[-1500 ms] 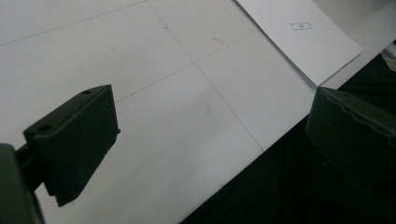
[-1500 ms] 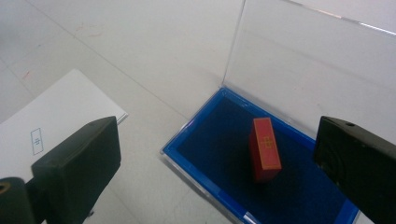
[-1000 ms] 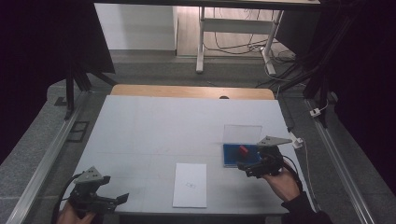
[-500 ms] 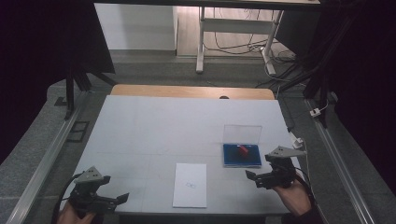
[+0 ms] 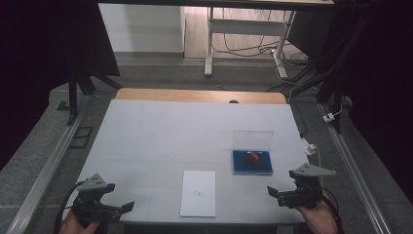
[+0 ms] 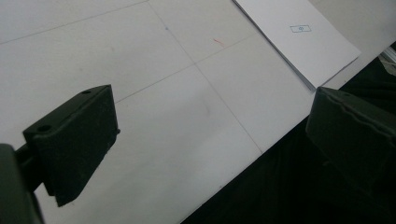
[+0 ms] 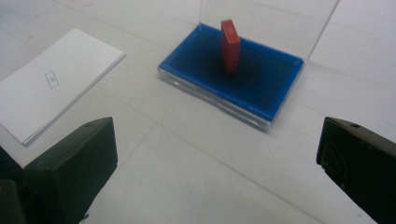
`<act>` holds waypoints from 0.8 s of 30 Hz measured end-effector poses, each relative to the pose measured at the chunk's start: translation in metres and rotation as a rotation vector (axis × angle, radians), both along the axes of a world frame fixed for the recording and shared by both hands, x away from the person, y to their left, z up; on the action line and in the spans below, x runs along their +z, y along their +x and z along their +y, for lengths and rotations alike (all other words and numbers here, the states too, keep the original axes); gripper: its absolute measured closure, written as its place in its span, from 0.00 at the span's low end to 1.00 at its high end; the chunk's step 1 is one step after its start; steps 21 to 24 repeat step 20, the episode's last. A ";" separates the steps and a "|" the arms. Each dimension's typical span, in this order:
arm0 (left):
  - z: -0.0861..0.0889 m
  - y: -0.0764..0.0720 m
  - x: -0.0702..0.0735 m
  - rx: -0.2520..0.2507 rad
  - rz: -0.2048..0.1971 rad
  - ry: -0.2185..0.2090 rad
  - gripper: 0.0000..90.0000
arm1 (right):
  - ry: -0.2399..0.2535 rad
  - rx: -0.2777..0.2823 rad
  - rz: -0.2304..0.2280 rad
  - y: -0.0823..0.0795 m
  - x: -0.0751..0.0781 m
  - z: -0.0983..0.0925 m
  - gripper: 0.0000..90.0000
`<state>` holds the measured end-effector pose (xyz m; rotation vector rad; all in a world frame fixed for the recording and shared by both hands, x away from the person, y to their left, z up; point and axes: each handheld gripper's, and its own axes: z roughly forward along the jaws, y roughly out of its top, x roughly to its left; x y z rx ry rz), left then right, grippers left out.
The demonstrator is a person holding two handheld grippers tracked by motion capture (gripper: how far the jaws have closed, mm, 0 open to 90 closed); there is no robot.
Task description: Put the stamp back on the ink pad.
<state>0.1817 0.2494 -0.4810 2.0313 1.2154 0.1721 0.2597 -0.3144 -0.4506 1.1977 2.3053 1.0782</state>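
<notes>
A shallow blue case [image 5: 243, 168] with its clear lid [image 5: 252, 139] standing upright lies on the right side of the white table [image 5: 195, 136]. A small red block [image 5: 253, 158] stands on end inside it. In the right gripper view the blue case [image 7: 261, 88] and the red block [image 7: 230, 45] are ahead of my jaws, apart from them. My right gripper [image 5: 278, 195] is open and empty near the front right edge. My left gripper [image 5: 119, 204] is open and empty at the front left corner, partly over the table edge [image 6: 243, 177].
A white sheet of paper [image 5: 198, 193] with a small printed mark lies at the front centre, between the two grippers; paper [image 6: 299, 37] and paper [image 7: 51, 79] show in both gripper views. A wooden strip [image 5: 199, 95] runs along the far edge. Metal rails [image 5: 44, 170] flank the table.
My right gripper has drawn back from the blue case toward the front right edge, leaving the red block standing in the case. The left gripper has barely shifted.
</notes>
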 end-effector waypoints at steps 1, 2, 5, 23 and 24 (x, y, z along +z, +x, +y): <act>0.000 0.000 0.000 -0.002 0.001 -0.001 0.03 | -0.002 -0.005 0.004 -0.002 -0.001 -0.002 0.00; 0.000 0.000 0.000 -0.002 0.000 -0.002 0.03 | -0.003 -0.013 0.010 -0.003 -0.001 -0.003 0.00; 0.000 0.000 0.000 -0.007 0.000 -0.004 0.03 | -0.009 -0.021 0.032 -0.007 -0.003 -0.007 0.00; 0.001 0.001 0.000 -0.008 0.003 -0.010 0.03 | -0.064 -0.048 0.078 -0.018 -0.008 -0.011 0.00; 0.001 0.001 0.000 -0.008 0.003 -0.010 0.03 | -0.064 -0.048 0.078 -0.018 -0.008 -0.011 0.00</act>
